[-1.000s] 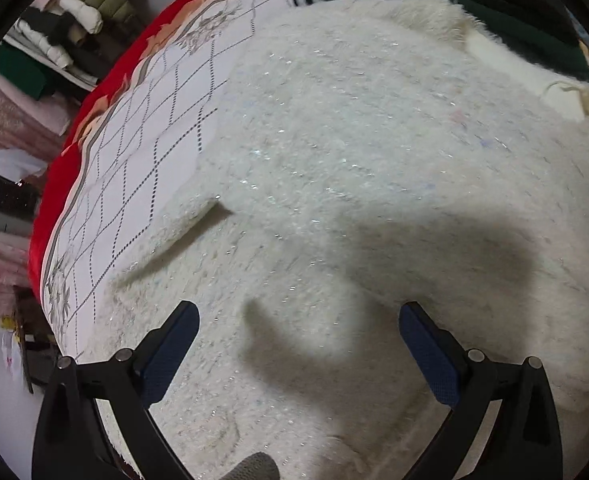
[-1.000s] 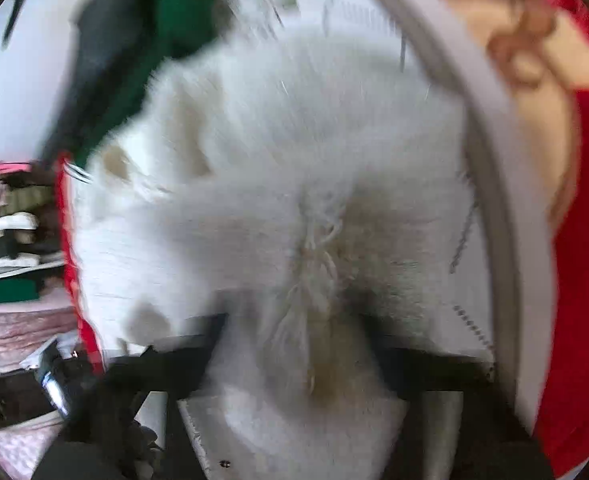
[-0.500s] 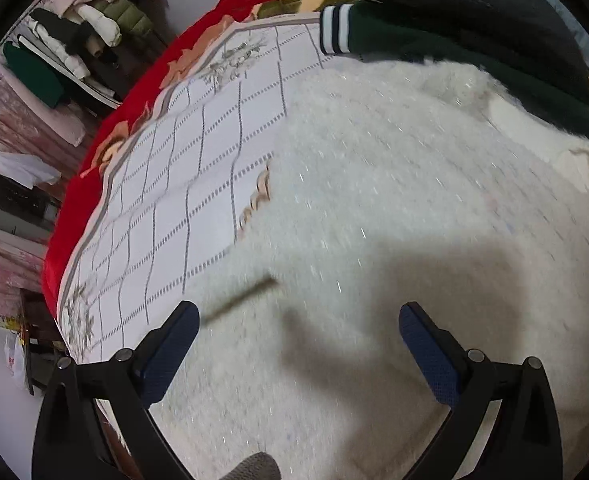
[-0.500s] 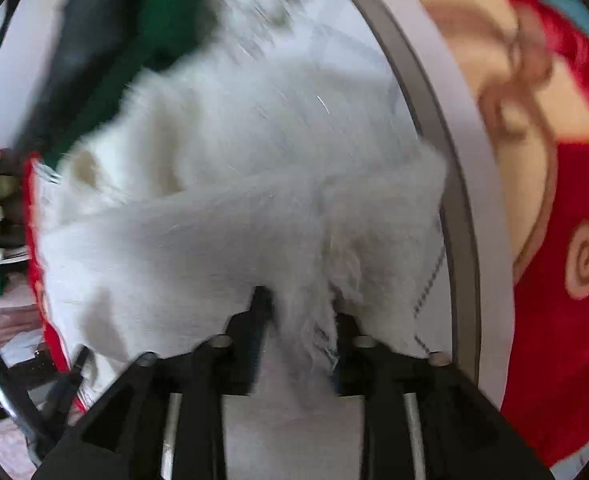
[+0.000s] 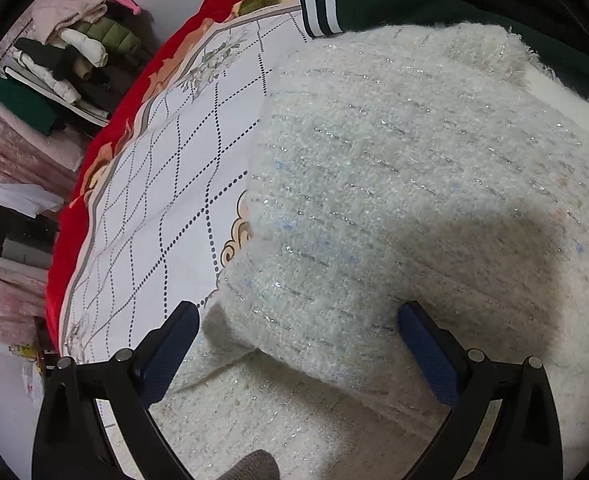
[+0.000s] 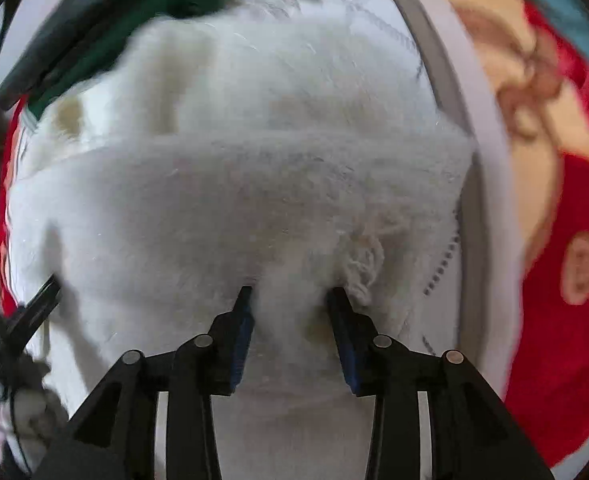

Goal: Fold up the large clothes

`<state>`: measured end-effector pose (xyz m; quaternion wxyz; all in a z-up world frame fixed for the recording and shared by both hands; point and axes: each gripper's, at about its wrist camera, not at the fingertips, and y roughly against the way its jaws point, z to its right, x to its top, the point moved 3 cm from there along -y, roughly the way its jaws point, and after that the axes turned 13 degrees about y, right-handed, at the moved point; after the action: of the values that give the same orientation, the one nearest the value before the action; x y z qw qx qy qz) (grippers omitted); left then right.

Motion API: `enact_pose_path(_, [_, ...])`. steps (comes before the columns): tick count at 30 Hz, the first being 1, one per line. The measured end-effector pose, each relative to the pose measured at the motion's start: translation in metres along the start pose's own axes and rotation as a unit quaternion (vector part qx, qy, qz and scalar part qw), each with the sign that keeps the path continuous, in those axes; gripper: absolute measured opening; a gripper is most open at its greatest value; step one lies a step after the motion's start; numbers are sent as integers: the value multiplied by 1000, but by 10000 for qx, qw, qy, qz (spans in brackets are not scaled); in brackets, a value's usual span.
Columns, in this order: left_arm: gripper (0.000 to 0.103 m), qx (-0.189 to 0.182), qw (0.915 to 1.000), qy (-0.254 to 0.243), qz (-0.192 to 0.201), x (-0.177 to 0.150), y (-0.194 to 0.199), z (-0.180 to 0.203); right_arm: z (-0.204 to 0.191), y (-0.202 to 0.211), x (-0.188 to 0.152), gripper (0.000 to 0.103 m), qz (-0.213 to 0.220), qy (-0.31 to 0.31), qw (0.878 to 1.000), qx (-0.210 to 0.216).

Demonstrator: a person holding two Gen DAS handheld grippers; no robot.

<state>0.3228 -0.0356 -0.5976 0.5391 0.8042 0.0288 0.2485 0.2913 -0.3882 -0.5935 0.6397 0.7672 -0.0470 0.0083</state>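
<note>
Red quilted bedspread (image 5: 142, 184) — clothes pile (image 5: 66, 64) beside it

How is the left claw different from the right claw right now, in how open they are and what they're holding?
The left claw is spread wide and grips nothing, hovering over a folded edge of the white fuzzy sweater. The right claw is much narrower, pinching a bunch of that sweater between its fingers. The left view is sharp; the right is motion-blurred. Both have black frames with blue pads and point at the same sweater.

Sweater (image 5: 394, 200) on bedspread (image 5: 166, 184), jacket (image 5: 434, 4) behind.
</note>
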Motion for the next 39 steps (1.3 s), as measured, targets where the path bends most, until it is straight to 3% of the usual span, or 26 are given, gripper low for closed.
enact_pose_path(5, [103,-55,10000,13,-5,2,-4,1,-3,-1,18,41,-189,205,9994,-221])
enact_pose_path(10, [103,31,10000,18,65,2,12,-5,-18,10,33,44,-430,184,9988,-153])
enact_pose_path(14, [103,-29,10000,54,73,-17,43,-8,-17,50,19,44,-256,386,9989,30])
enact_pose_path(16, [103,16,10000,28,65,-32,55,-6,-10,56,4,44,-378,405,9985,-19])
enact_pose_path(21, [103,155,9992,51,-360,-86,61,13,34,18,-22,44,-733,-715,9887,1097])
enact_pose_path(23, [103,242,9984,161,-479,-101,60,20,38,0,-19,44,-628,-950,9822,1493])
enact_pose_path(24, [103,327,9979,225,-513,-107,59,24,38,-3,-14,37,-467,-968,9810,1615])
enact_pose_path(25, [103,387,9975,254,-525,-111,58,26,38,0,-11,27,-303,-940,9820,1613])
enact_pose_path(26, [103,476,9969,299,-557,-115,56,29,35,4,-9,8,-178,-877,9822,1651])
enact_pose_path(30, [103,645,9955,400,-566,-125,54,31,18,47,-4,5,488,-193,9887,1406])
enact_pose_path(33, [103,741,9953,350,-510,-126,54,34,11,66,-3,5,765,466,9935,697])
enact_pose_path(35, [103,832,9953,261,-433,-127,55,37,11,47,-5,5,184,719,9964,408])
enact_pose_path(39, [103,791,9962,139,-339,-130,69,39,31,25,-7,9,-573,289,9951,751])
